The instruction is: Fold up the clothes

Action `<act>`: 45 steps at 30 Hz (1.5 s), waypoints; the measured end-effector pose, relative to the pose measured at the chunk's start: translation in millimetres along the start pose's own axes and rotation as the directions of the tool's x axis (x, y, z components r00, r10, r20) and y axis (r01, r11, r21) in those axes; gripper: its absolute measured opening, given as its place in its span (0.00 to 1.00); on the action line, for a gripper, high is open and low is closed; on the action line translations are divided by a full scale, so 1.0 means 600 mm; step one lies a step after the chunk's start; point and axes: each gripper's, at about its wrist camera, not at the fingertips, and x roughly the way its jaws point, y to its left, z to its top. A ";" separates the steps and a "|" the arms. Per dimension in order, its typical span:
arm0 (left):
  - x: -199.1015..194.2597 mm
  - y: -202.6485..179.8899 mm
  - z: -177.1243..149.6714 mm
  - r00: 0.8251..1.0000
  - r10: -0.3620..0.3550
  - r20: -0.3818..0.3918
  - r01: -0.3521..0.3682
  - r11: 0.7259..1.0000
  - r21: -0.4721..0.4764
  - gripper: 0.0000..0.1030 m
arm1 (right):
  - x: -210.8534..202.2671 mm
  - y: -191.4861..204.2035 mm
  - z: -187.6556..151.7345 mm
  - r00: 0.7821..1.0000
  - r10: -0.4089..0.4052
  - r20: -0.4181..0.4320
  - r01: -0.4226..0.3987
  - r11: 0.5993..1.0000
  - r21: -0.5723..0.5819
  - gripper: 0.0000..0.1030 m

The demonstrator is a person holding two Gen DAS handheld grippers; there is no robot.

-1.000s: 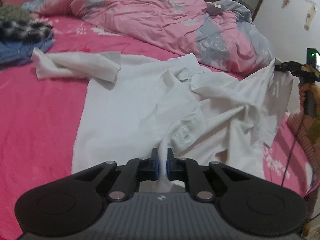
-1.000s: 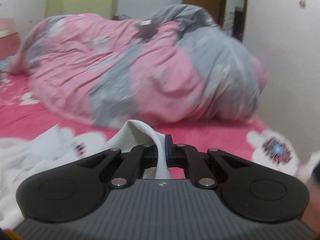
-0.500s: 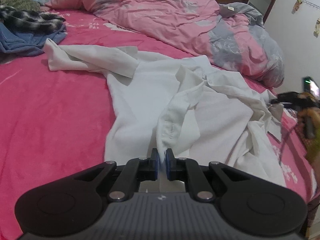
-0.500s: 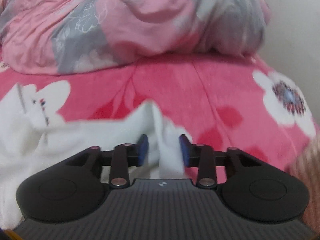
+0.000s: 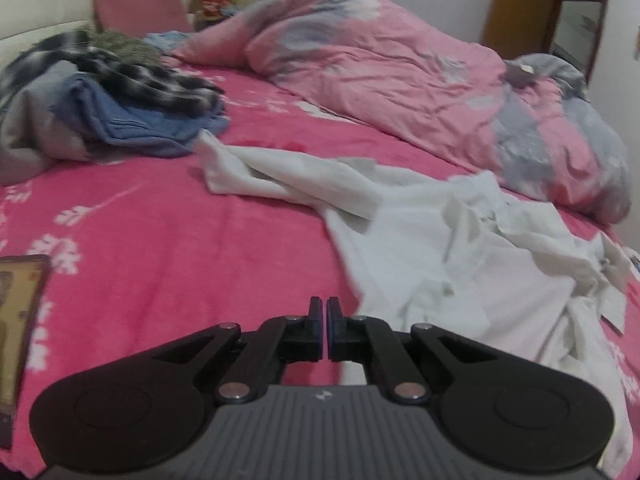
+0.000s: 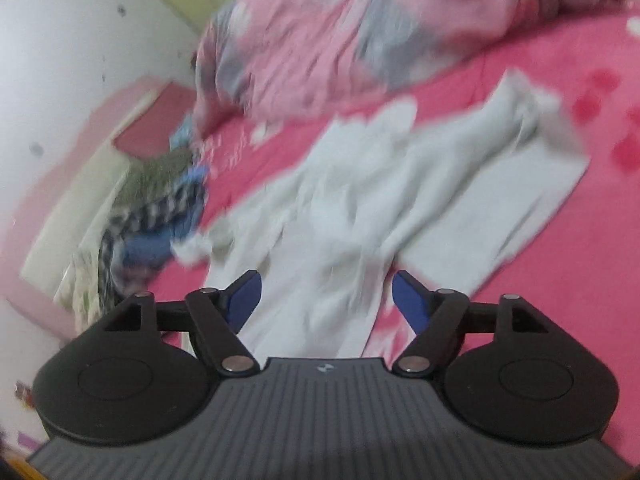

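Observation:
A white shirt (image 5: 460, 264) lies crumpled on the pink bedsheet (image 5: 160, 248), one sleeve stretched toward the left. My left gripper (image 5: 324, 320) hovers over the sheet just left of the shirt's near edge, shut, with no cloth between its fingertips. The right wrist view is blurred and tilted. There the shirt (image 6: 360, 200) spreads below and beyond my right gripper (image 6: 326, 296). Its jaws are opening wide, and the blue pads (image 6: 408, 304) press on nothing.
A pink and grey duvet (image 5: 400, 64) is bunched along the far side of the bed. A pile of clothes (image 5: 120, 100), blue and black-and-white checked, sits at the far left near a pink pillow (image 5: 136, 8). A framed object (image 5: 20, 320) lies at the left edge.
My left gripper let go of the shirt fold it pinched and swung left over bare sheet. My right gripper released the shirt's edge, opened wide and turned toward the shirt and clothes pile.

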 end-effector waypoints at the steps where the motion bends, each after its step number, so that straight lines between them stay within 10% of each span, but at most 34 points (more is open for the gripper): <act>1: -0.005 0.000 0.002 1.000 -0.007 0.001 0.007 1.000 -0.003 0.03 | 0.016 0.008 -0.014 0.999 -0.042 -0.015 0.042 0.999 -0.022 0.71; 8: -0.040 -0.085 -0.020 0.988 -0.151 0.016 0.147 0.979 0.138 0.35 | 0.160 0.022 -0.073 0.971 -0.232 -0.053 0.224 0.968 -0.115 0.78; 12: -0.020 -0.142 -0.055 0.984 -0.173 -0.043 0.179 0.954 0.240 0.36 | 0.192 0.065 -0.108 0.958 -0.286 0.013 0.278 0.919 -0.279 0.79; 17: 0.019 -0.172 -0.083 0.989 -0.112 -0.102 0.137 0.945 0.296 0.36 | 0.185 0.090 -0.137 0.941 -0.326 0.092 0.334 0.846 -0.416 0.08; 22: 0.023 -0.153 -0.082 0.992 -0.067 -0.103 0.094 0.954 0.285 0.36 | 0.120 0.063 -0.119 0.911 -0.361 0.200 0.410 0.847 -0.340 0.02; 30: 0.019 -0.126 -0.077 0.992 -0.062 -0.108 0.088 0.965 0.249 0.36 | -0.014 -0.028 -0.094 0.780 -0.530 0.332 0.592 0.798 -0.117 0.02; 35: 0.019 -0.120 -0.075 0.991 -0.078 -0.109 0.102 0.966 0.238 0.36 | -0.018 -0.131 -0.098 0.690 -0.688 0.225 0.700 0.713 0.033 0.08; 38: 0.018 -0.114 -0.072 0.990 -0.093 -0.102 0.114 0.966 0.231 0.36 | -0.040 -0.131 -0.102 0.697 -0.668 0.260 0.675 0.734 0.077 0.20; 43: 0.019 -0.105 -0.063 0.989 -0.119 -0.086 0.134 0.968 0.213 0.36 | -0.062 -0.053 -0.098 0.638 -0.633 0.438 0.730 0.678 -0.084 0.61; 45: 0.018 -0.102 -0.059 0.989 -0.129 -0.071 0.141 0.968 0.209 0.36 | -0.060 -0.015 -0.087 0.660 -0.580 0.477 0.720 0.669 -0.183 0.66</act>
